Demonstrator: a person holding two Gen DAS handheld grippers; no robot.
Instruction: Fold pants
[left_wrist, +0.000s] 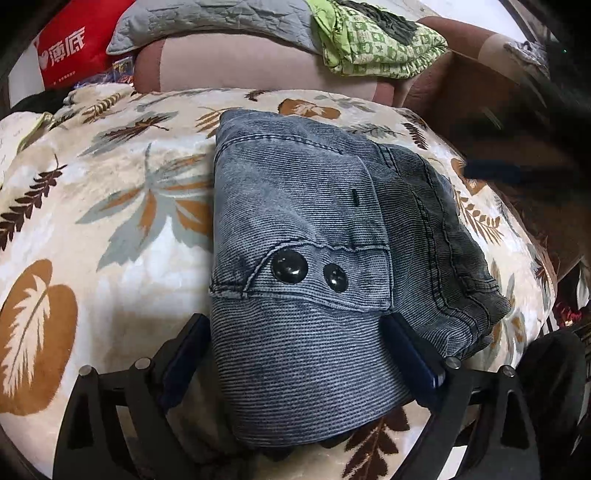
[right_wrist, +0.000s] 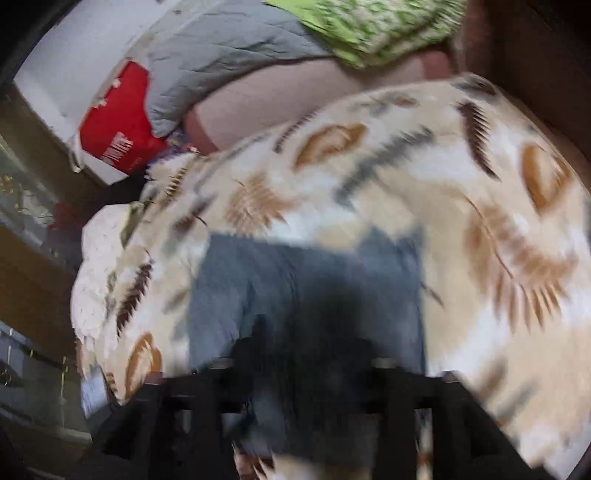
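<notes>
Right, folded pants (left_wrist: 306, 236) lie in a compact bundle on the leaf-print blanket (left_wrist: 110, 206), blue-grey ribbed denim, waistband end nearest the left wrist camera with two black buttons (left_wrist: 290, 265) showing on a stitched flap. Left gripper (left_wrist: 295, 332) straddles the near end of the bundle: one dark finger sits at the left edge of the fabric, the other at the right, jaws spread wide with the cloth between them; whether the pads actually press the cloth is not clear, looks like they just flank it. A darker layer of the same garment sticks out to the right under the top fold. Behind the blanket, a pinkish cushion (left_wrist: 236, 62), a grey quilted cover (left_wrist: 207, 18) on top of it, a green patterned cloth (left_wrist: 376, 44) to the right, a red bag (left_wrist: 70, 48) with white characters at upper left. Right wrist view is heavily motion-blurred. Right gripper (right_wrist: 306, 373) shows only as dark smeared shapes at the bottom; finger spacing cannot be read cleanly, though nothing appears clamped between them. In that view the pants (right_wrist: 295, 280) are a blue-grey patch just ahead of the fingers, lying on the same blanket (right_wrist: 461, 206), with the red bag (right_wrist: 118, 122) and grey cover (right_wrist: 221, 62) beyond.
</notes>
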